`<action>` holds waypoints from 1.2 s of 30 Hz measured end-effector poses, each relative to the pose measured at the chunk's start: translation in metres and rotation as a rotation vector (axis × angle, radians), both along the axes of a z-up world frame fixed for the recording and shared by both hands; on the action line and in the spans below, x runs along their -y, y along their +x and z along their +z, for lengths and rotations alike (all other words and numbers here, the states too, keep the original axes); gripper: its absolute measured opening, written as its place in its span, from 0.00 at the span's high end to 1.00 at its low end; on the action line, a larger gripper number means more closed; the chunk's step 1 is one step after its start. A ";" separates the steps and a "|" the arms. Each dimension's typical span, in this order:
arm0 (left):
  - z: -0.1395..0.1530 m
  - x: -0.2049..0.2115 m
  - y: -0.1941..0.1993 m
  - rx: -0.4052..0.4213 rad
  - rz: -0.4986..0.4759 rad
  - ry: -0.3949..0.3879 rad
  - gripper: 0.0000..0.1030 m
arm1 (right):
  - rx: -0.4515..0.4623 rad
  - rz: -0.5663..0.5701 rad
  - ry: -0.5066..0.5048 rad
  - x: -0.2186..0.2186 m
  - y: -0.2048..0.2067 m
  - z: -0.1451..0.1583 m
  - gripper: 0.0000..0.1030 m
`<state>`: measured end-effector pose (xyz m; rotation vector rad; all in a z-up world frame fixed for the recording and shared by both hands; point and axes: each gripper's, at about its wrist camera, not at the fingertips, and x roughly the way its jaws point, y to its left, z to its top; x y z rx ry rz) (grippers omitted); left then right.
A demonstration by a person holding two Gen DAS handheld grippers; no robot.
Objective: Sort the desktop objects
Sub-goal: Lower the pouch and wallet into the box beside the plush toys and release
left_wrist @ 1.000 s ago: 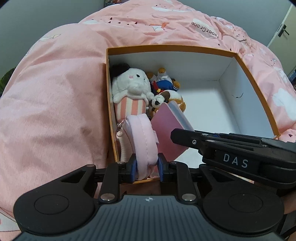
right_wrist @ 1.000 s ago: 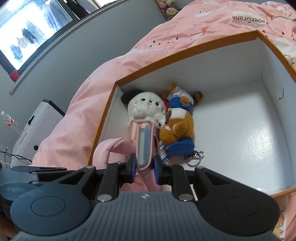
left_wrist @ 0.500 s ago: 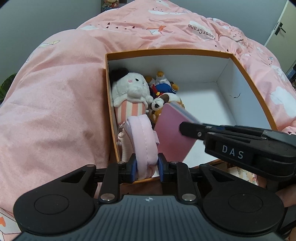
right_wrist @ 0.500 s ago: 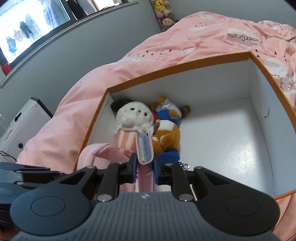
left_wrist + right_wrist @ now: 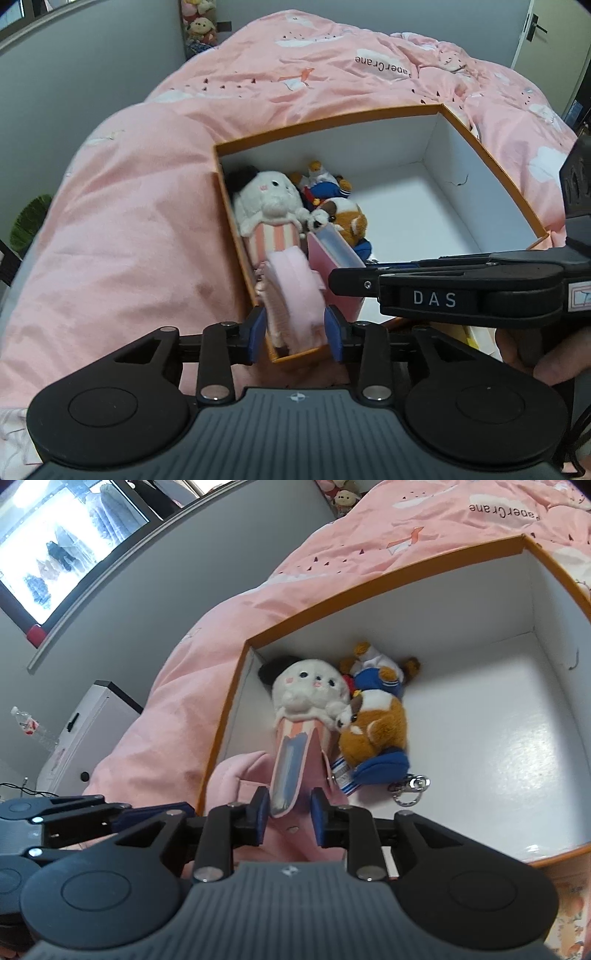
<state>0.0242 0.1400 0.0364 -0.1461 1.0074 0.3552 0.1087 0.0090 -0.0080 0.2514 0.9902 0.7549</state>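
2 grippers over orange-rimmed white cardboard box (image 5: pixel 480 147).
Left gripper (image 5: pixel 295 326) apart around soft pink fabric pouch (image 5: pixel 295 291); right gripper (image 5: pixel 290 808) apart around stiff pink flat case (image 5: pixel 291 768); best pinched mid-edge.

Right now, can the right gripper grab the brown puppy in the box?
Probably not yet. The right gripper is open, but the pink case stands between its fingers, just in front of the brown puppy. Once clear of the case, it looks able to: the puppy lies close ahead.
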 end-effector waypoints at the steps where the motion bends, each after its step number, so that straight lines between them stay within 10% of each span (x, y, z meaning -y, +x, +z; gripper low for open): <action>1: 0.001 0.000 -0.002 -0.005 -0.001 0.001 0.61 | -0.004 0.005 0.007 -0.001 0.000 0.000 0.73; 20: 0.008 -0.015 -0.014 0.039 0.056 -0.024 0.67 | -0.133 0.086 0.207 0.008 0.020 -0.013 0.62; 36: -0.002 -0.015 -0.005 0.035 0.044 -0.051 0.70 | -0.134 0.115 0.081 -0.004 0.024 -0.019 0.79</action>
